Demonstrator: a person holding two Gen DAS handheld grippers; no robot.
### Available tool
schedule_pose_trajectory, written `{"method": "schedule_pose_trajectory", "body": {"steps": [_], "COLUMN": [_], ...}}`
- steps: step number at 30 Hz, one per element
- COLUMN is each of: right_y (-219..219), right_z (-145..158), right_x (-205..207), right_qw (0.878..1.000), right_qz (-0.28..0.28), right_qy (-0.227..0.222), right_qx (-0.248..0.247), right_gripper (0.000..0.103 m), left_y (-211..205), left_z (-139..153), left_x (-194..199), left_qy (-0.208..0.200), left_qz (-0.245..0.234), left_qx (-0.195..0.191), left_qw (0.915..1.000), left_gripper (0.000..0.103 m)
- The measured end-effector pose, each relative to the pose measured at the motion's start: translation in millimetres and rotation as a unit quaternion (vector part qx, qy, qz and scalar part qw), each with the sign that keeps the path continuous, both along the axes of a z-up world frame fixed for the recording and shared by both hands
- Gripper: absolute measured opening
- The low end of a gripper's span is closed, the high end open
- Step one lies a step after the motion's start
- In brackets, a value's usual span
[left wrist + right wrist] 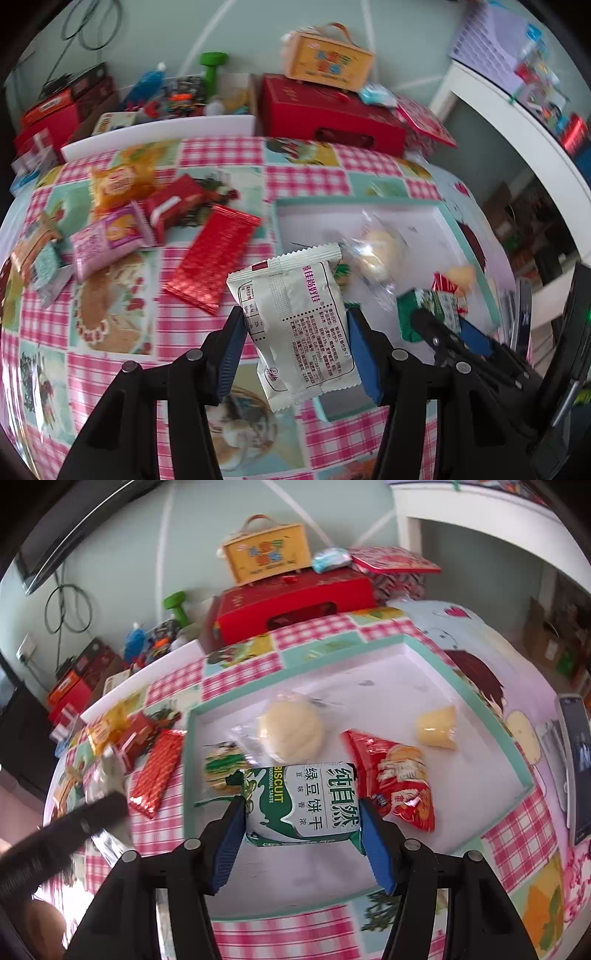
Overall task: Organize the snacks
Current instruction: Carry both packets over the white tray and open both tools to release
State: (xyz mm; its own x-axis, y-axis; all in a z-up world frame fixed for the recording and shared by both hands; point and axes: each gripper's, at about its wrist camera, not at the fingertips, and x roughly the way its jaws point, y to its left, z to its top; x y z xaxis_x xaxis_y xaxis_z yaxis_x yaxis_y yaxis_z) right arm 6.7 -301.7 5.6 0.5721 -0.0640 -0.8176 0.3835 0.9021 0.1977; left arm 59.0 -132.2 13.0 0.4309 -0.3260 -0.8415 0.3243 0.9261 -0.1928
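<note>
- Nearest the left wrist camera: the left gripper [295,345], blue pads clenched on a white snack packet [295,325] that hangs tilted above the checked tablecloth [122,369], printed back facing the lens, at the near-left corner of the tray.
- Nearest the right wrist camera: the right gripper [302,834], pads clamped on both ends of a green-and-white biscuit packet [303,805], held over the white floor of the tray [476,701].
- Just beyond the biscuit packet, inside the tray: a red crisp bag [395,779] to the right, almost touching it; a small green-striped packet [221,768] to the left; a round pale bun in clear wrap [291,731] behind; a yellow jelly cup [437,727] further right, apart from the rest.
- Left of the tray, on the cloth: a long red foil wrapper [214,258] lying aslant beside the tray wall, between the white packet and the loose pile.
- Further left: a pink packet [103,243], a small red carton [173,206] and an orange packet [118,184], overlapping one another; smaller packets at the cloth's edge, too blurred to name.
- Right edge of the right wrist view: a phone [576,760] lying flat just outside the tray.
- Behind the table: a large red box [295,605] with a yellow carry-box [269,555] standing on it, and a green dumbbell [177,607] to their left.
</note>
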Motion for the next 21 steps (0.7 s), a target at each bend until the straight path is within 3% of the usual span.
{"method": "schedule_pose_trajectory", "body": {"steps": [7,21], "right_y": [-30,-58], "right_z": [-1,0], "right_x": [-9,-20], "right_qw": [0.999,0.997], "right_qz": [-0.037,-0.071], "right_qy": [0.001,-0.007], "right_qx": [-0.002,0.016], "right_gripper": [0.063,0.063], "left_y": [-37,-63], "left_z": [-17,-31], "left_x": [-11,-12], "left_qy": [0.000,-0.011], "left_qz": [-0.042,-0.070], "left_qx": [0.026,0.039], "left_qw": [0.9988,0.9967], "left_gripper": [0.056,0.056]}}
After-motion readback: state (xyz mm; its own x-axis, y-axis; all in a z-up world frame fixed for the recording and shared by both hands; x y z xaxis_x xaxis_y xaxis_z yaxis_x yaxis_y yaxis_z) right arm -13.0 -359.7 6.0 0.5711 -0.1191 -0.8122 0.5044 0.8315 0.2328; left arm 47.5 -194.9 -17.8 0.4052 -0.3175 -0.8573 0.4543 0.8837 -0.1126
